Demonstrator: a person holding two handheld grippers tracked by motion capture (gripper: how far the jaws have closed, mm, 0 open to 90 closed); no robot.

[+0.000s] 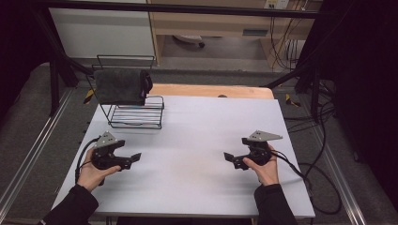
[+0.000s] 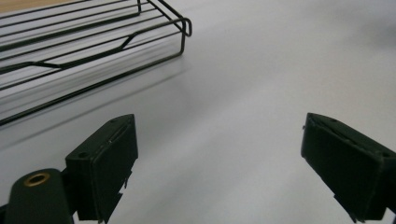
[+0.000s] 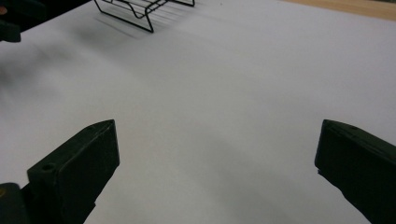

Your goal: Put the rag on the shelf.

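Dark grey folded towel [image 1: 120,86] draped over top bar of black wire rack [image 1: 136,116], far left on white table [image 1: 202,140]. High view shows towel; left gripper view gives rack's wire base. Left gripper [image 1: 136,158], right gripper [image 1: 228,157] well apart: jaws wide, empty, table between bare.

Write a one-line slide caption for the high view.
Two open hand-held grippers, left and right, face each other above a white table; a grey towel hangs on a wire rack.
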